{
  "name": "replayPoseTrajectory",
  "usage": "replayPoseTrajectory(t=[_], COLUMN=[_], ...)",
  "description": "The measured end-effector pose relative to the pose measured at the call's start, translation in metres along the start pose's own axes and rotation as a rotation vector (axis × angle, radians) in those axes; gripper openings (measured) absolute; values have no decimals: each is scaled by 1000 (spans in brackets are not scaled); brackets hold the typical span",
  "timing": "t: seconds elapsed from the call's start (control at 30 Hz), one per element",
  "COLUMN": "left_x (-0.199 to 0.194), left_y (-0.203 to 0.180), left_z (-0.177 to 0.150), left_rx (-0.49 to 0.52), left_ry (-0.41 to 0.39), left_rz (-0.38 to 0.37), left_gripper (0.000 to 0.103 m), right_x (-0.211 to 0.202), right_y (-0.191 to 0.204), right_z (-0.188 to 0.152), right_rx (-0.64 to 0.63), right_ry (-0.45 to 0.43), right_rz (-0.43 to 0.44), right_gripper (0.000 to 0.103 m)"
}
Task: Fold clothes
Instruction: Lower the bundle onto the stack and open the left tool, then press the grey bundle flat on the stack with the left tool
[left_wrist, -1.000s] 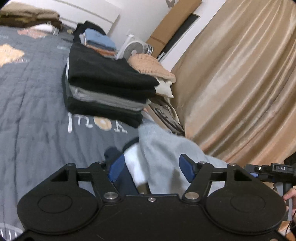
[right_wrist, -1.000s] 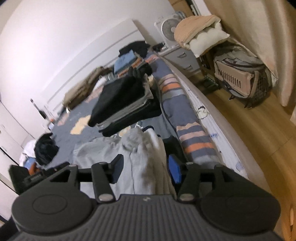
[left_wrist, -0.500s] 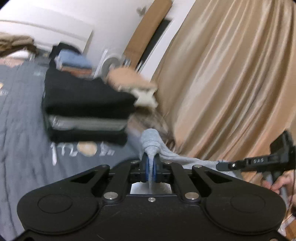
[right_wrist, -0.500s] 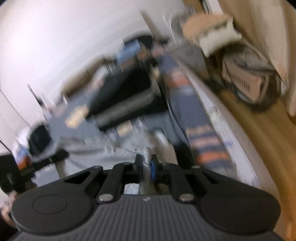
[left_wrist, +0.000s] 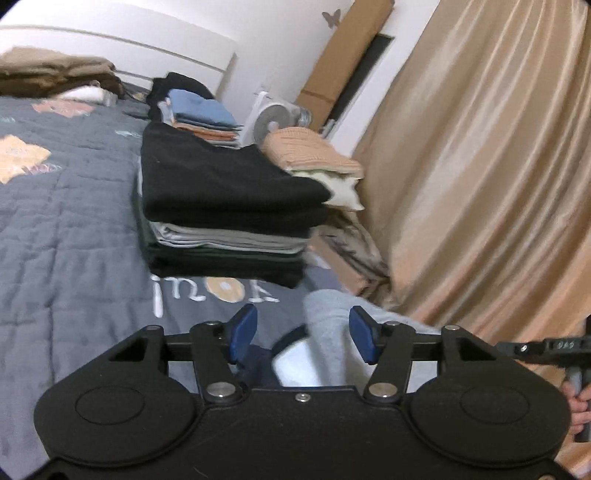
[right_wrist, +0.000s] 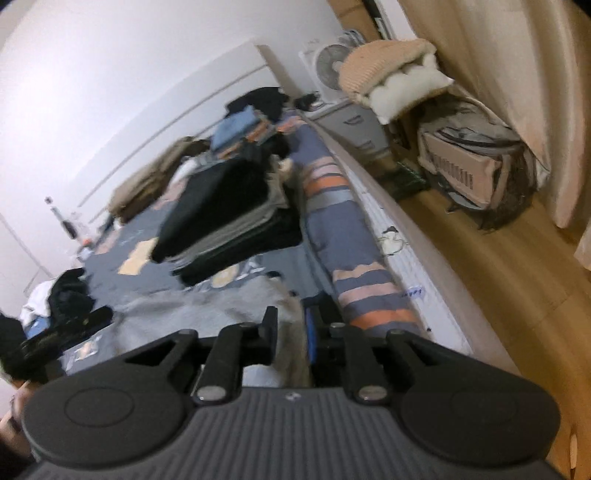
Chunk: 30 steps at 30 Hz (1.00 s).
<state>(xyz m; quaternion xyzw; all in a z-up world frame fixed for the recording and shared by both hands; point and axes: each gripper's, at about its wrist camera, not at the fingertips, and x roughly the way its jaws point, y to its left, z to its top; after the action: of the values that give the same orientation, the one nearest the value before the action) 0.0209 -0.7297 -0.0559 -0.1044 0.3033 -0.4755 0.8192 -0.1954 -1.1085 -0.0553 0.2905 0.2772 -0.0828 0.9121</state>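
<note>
Left claw (left_wrist: 303, 338) opening, pads clear of grey garment (left_wrist: 328, 332) bunched at lower centre, nearer right pad. Right claw (right_wrist: 290, 332) opening too, narrow gap, garment fold (right_wrist: 291, 343) between pads; grip unclear. Folded stack (left_wrist: 221, 206) beyond on bed (left_wrist: 55, 240).

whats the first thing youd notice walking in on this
The tall stack of folded clothes, black on top, stands on the grey quilt near the bed's edge. Just before it a light grey garment lies between the opening jaws of the left gripper. A gold curtain fills the right side.
</note>
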Motion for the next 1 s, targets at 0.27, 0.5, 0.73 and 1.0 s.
replayPoseTrajectory(t=[0.27,0.5,0.73,1.0], left_x=[-27,-27,-32,-53], left_y=[-52,-77,-85,-97], left_z=[-28,-74,-104,-115], left_rx=[45,1,61,109], left_ry=[31,121,203,197], left_rz=[-184,-268,-293,-344], left_gripper=[64,67,67,66], right_x=[-25,-10,-24,-51], right_y=[9,-1,-22,-10], right_z=[-28,-36,-26,-43], right_rx=[-12,97,149,106], right_ry=[50,73,-3,-2], right_rz=[36,41,25,87], right_gripper=[47,7,3,13])
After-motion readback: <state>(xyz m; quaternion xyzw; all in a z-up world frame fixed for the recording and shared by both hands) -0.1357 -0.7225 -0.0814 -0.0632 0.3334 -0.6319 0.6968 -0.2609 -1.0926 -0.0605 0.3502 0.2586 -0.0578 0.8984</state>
